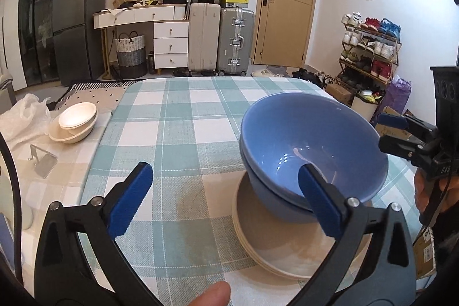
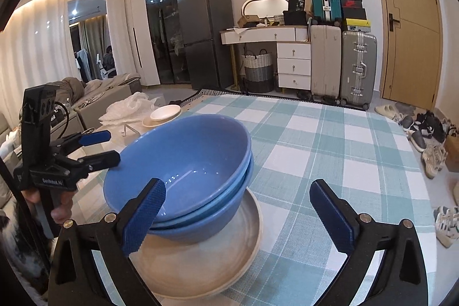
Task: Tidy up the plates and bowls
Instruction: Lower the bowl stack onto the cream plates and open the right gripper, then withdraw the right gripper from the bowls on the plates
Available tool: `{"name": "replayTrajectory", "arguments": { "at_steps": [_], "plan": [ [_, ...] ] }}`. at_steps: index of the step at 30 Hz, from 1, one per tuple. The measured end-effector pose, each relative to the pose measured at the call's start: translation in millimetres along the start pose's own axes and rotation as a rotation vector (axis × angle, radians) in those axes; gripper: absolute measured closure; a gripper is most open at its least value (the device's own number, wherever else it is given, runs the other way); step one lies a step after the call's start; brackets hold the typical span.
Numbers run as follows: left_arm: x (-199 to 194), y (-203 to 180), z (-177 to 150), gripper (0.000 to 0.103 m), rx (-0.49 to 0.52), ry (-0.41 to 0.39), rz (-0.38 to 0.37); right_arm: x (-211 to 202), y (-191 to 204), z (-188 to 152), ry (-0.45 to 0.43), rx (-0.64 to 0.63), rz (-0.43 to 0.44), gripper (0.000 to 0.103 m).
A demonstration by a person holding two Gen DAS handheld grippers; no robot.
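Two nested blue bowls [image 1: 304,139] sit tilted on a stack of cream plates [image 1: 287,243] on the checked table. They also show in the right wrist view, the bowls [image 2: 183,162] on the plates [image 2: 200,263]. My left gripper [image 1: 223,205] is open and empty; its right finger stands in front of the bowls' near rim. My right gripper [image 2: 238,214] is open and empty, its left finger in front of the bowls. Each gripper shows in the other view, the right one [image 1: 401,134] and the left one [image 2: 97,145], both open beside the bowls.
Two nested white bowls [image 1: 74,119] sit on a side table to the left, beside a white plastic bag [image 1: 23,116] and a clear stand [image 1: 43,162]. The green checked tablecloth [image 1: 183,116] stretches beyond the stack. Suitcases, drawers and a shoe rack stand along the far wall.
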State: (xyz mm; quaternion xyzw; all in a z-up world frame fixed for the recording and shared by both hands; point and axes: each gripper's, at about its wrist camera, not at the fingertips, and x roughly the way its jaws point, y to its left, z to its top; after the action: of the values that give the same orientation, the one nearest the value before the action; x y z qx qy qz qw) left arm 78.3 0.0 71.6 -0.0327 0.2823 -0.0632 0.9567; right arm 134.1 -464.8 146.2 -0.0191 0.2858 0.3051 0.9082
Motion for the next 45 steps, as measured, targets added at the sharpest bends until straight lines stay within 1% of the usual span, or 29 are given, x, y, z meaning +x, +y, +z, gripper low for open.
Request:
{"name": "replayTrajectory", "arguments": {
  "at_steps": [3,5,11,15,19,27,30,32,37,45],
  "plan": [
    [-13,3,-4,0.002,-0.006,-0.038,0.030,-5,0,-7,-0.012,0.006,-0.001,0.001],
    [-21,3,-8,0.002,-0.007,-0.059,0.036,-9,2,-11,-0.024,0.005,-0.006,0.001],
    [-41,-2,-20,0.002,-0.002,-0.084,0.046,-30,9,-25,-0.067,0.013,-0.016,0.001],
    [-54,-10,-30,0.002,-0.011,-0.089,0.033,-48,12,-36,-0.106,0.022,-0.026,0.001],
    [-67,-20,-44,0.002,-0.002,-0.096,0.045,-64,16,-49,-0.116,0.035,-0.037,0.001],
    [-90,-39,-69,0.002,0.018,-0.110,0.032,-92,29,-65,-0.132,0.015,-0.066,0.001],
    [-94,-40,-71,0.002,0.020,-0.110,0.037,-102,33,-70,-0.141,0.022,-0.070,0.001],
    [-99,-41,-75,0.002,0.011,-0.111,0.039,-107,37,-73,-0.149,0.018,-0.086,0.001],
    [-109,-41,-81,0.002,-0.008,-0.114,0.041,-120,48,-78,-0.161,0.010,-0.090,0.001],
    [-125,-48,-85,0.002,-0.007,-0.121,0.065,-134,57,-88,-0.161,0.008,-0.099,0.000]
  ]
}}
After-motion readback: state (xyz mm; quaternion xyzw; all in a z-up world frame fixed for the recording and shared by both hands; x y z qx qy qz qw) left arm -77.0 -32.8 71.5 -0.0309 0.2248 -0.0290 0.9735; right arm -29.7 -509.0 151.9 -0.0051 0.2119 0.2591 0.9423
